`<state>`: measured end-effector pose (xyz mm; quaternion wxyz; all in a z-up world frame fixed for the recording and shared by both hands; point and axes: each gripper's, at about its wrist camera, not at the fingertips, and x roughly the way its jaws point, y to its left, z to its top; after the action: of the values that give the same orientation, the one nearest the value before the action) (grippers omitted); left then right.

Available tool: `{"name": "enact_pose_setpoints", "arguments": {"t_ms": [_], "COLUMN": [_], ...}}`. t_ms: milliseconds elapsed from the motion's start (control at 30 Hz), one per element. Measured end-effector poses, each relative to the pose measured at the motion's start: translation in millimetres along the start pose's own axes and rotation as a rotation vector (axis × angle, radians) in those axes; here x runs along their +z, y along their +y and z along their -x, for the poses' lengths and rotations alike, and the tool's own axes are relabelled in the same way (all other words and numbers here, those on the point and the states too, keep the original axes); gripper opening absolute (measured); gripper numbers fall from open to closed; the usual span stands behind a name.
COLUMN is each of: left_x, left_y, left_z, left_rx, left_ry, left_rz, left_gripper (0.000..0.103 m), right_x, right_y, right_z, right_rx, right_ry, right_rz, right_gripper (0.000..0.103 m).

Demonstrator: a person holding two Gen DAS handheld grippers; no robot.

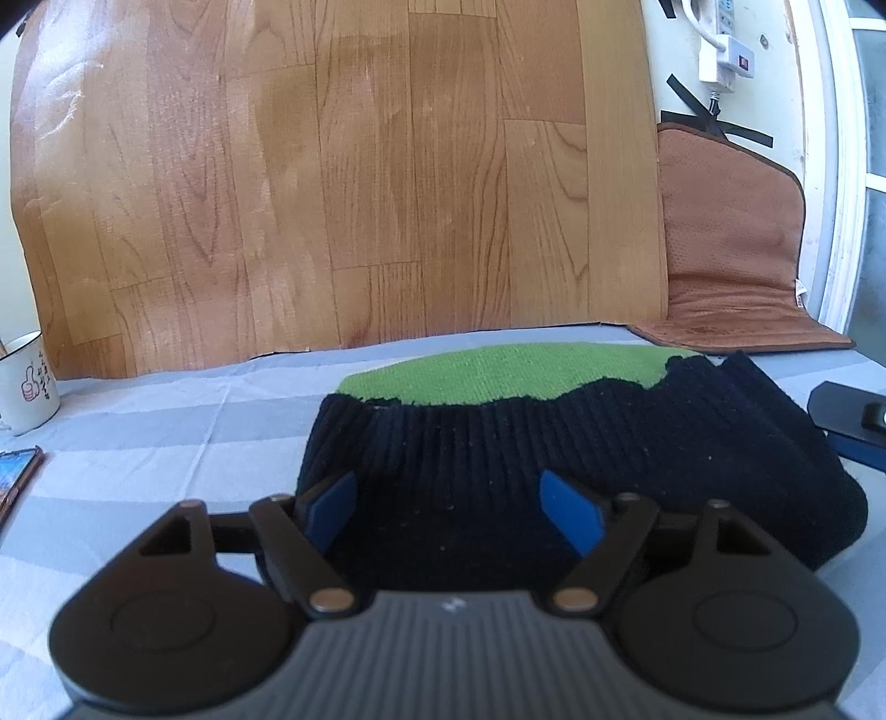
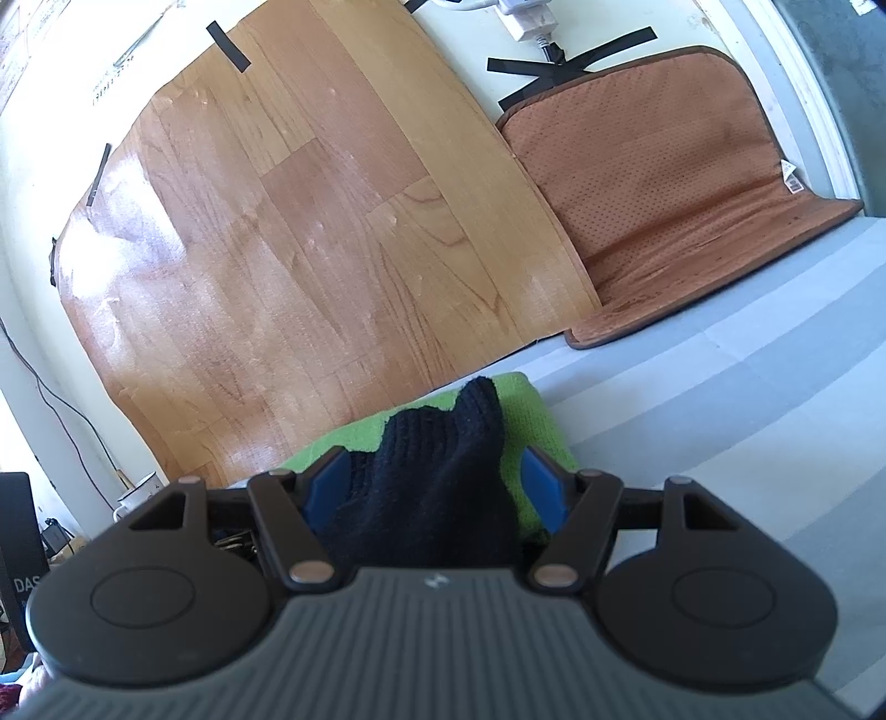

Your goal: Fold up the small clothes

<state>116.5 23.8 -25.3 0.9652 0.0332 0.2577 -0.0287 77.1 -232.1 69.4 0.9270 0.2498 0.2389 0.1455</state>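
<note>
A small knitted garment (image 1: 554, 443), black ribbed with a green part (image 1: 498, 371), lies on the grey striped cloth (image 1: 166, 432). My left gripper (image 1: 451, 507) is open, its blue pads on either side of the black ribbed edge. In the right wrist view the same garment (image 2: 437, 471) shows black over green (image 2: 534, 421). My right gripper (image 2: 437, 487) is open, with a raised black fold between its blue pads. The right gripper's body shows at the right edge of the left wrist view (image 1: 853, 421).
A wood-pattern sheet (image 1: 332, 177) leans on the wall behind. A brown cushion (image 1: 731, 238) stands at the right. A white mug (image 1: 25, 382) and a phone (image 1: 16, 476) lie at the left. A power strip (image 1: 725, 50) hangs on the wall.
</note>
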Motion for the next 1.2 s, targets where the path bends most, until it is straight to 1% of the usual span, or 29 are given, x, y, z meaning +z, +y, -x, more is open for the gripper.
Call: {"name": "enact_pose_setpoints", "arguments": {"t_ms": [133, 367, 433, 500, 533, 733, 867, 1200], "left_x": [-1.0, -3.0, -3.6, -4.2, -4.1, -4.2, -5.7, -22.0], "left_y": [2.5, -1.8, -2.3, -1.6, -0.2, 10.5, 12.7, 10.9], "left_z": [1.0, 3.7, 4.6, 5.6, 5.0, 2.2, 4.0, 35.4], "left_rx": [-0.011, 0.016, 0.023, 0.039, 0.051, 0.020, 0.024, 0.050], "left_ry": [-0.002, -0.009, -0.011, -0.008, -0.001, 0.032, 0.037, -0.007], "left_rz": [0.006, -0.012, -0.013, -0.001, 0.009, 0.064, 0.078, 0.079], "left_gripper": [0.077, 0.079, 0.083, 0.102, 0.103, 0.103, 0.103, 0.103], "right_x": [-0.2, 0.3, 0.5, 0.8, 0.7, -0.2, -1.1, -3.7], "right_y": [-0.4, -1.8, -1.9, -2.0, -1.9, -0.2, 1.2, 1.1], "right_z": [0.3, 1.3, 1.9, 2.3, 2.7, 5.5, 9.3, 15.5], "right_rx": [0.003, 0.014, 0.016, 0.018, 0.018, 0.017, 0.018, 0.012], "right_ry": [-0.003, -0.005, -0.005, -0.004, -0.005, -0.011, -0.017, -0.020], "right_rz": [-0.001, -0.002, -0.001, 0.000, 0.001, 0.016, 0.032, 0.048], "right_gripper": [0.070, 0.071, 0.071, 0.071, 0.071, 0.071, 0.071, 0.071]}}
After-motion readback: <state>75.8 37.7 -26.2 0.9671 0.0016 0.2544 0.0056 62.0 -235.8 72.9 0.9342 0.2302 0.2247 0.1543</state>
